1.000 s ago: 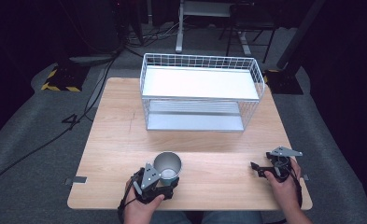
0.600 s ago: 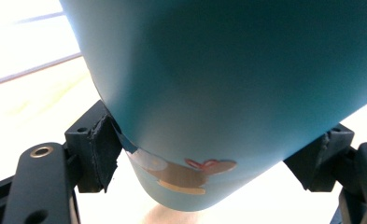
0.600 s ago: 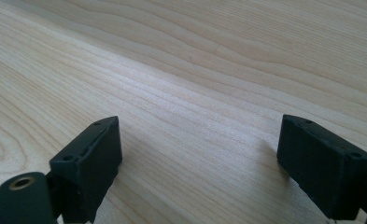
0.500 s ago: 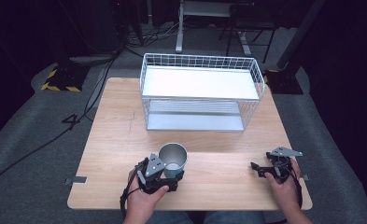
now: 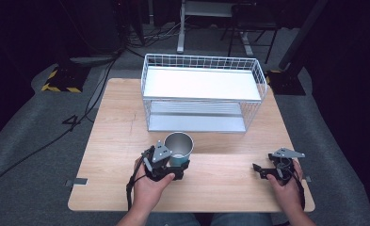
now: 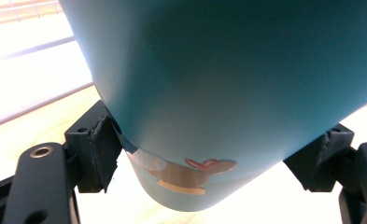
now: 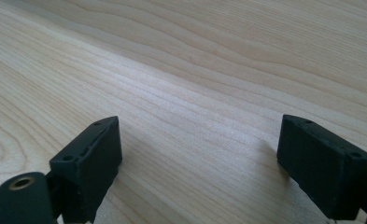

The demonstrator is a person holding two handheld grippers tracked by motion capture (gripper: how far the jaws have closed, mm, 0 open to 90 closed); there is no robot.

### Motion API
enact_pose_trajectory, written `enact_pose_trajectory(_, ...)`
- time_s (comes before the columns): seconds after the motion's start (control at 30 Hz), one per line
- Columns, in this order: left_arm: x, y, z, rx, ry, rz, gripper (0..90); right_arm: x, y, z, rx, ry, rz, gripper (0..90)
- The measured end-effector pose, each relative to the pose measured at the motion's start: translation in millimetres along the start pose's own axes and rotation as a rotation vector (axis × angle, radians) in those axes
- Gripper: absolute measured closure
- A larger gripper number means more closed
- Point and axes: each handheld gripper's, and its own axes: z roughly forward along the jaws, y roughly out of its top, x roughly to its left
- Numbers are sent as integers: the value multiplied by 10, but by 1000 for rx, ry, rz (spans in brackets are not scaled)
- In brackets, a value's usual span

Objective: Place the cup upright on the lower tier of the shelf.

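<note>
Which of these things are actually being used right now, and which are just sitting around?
In use:
- teal cup, clamped by the left gripper
- probably the white wire rack, straight ahead of the cup

Just there:
- right gripper, open and idle above the table
- floor cables

teal metal-lined cup (image 5: 179,149) stands upright, open-topped, on the table's near-left area.

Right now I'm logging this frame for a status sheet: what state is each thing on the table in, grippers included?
Cup: upright, open mouth up, clamped between the left jaws.
Left gripper: shut on the cup, pads pressing both sides.
Right gripper: open, nothing held, low over the table.
Wire rack: upright, both shelves bare.
</note>
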Motion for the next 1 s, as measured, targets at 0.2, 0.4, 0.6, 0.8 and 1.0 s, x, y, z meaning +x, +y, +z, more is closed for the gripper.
enact_pose_trajectory(0.2, 32, 105, 95, -7, -8, 6, 223, 0, 0, 0, 0, 0, 0, 144)
enact_pose_trajectory(0.4, 87, 186, 208, -13, -2, 12, 223, 0, 0, 0, 0, 0, 0, 144)
enact_pose_trajectory(0.6, 126, 284, 333, -31, -7, 21, 223, 0, 0, 0, 0, 0, 0, 144)
enact_pose_trajectory(0.8, 175, 340, 415, -51, -14, 16, 222, 1, 0, -1, 1, 0, 1, 144)
enact_pose_trajectory(1.0, 223, 407, 502, -58, -16, 4, 222, 0, 0, 0, 0, 1, 0, 144)
